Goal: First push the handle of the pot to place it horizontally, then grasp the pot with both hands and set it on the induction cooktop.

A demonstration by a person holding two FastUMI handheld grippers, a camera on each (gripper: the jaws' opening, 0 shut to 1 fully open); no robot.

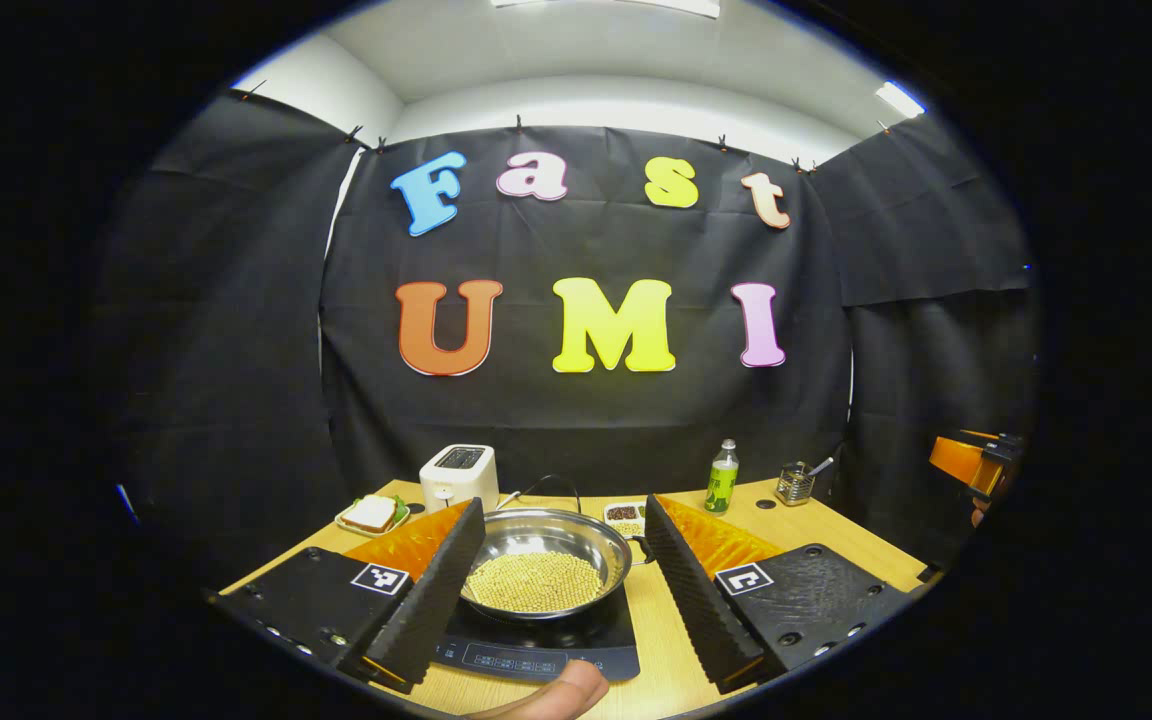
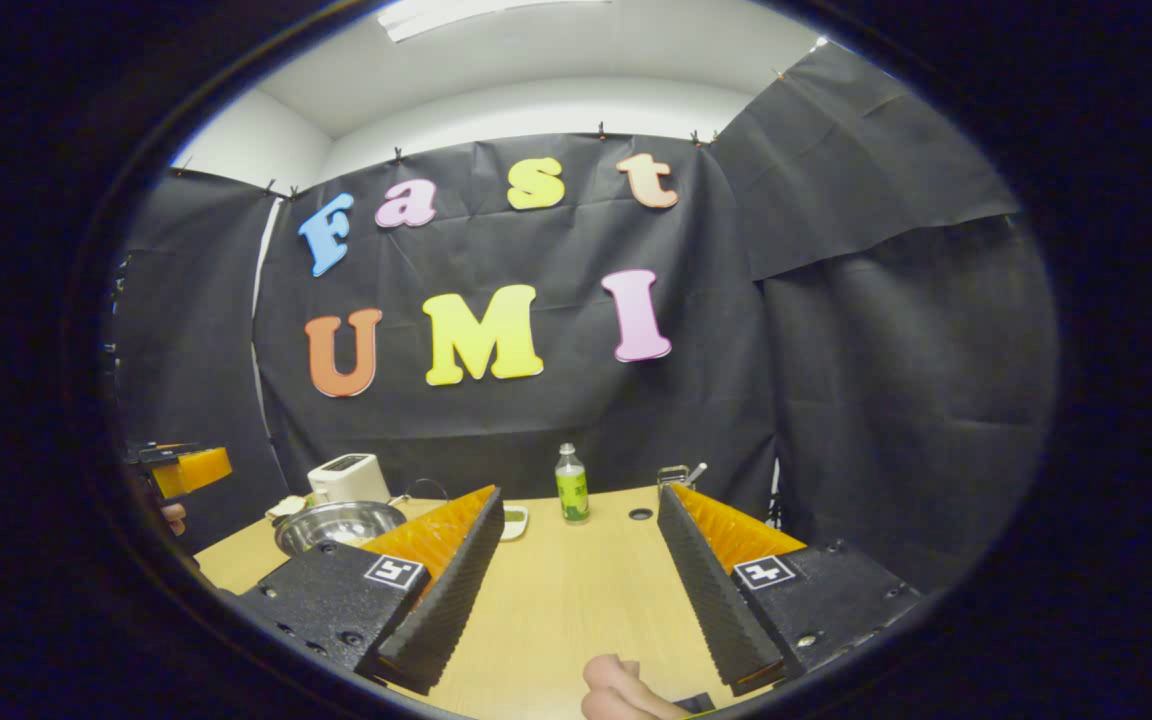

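Both grippers are held level with fingers spread wide, gripping nothing. Left gripper (image 1: 561,590) frames one steel pot (image 1: 546,560) of yellow beads sitting on one induction cooktop (image 1: 536,640). Behind stand one toaster (image 1: 458,475), one sandwich plate (image 1: 372,516) and one green bottle (image 1: 722,478). Right gripper (image 2: 581,580) hovers over bare table (image 2: 576,580), the pot far left.
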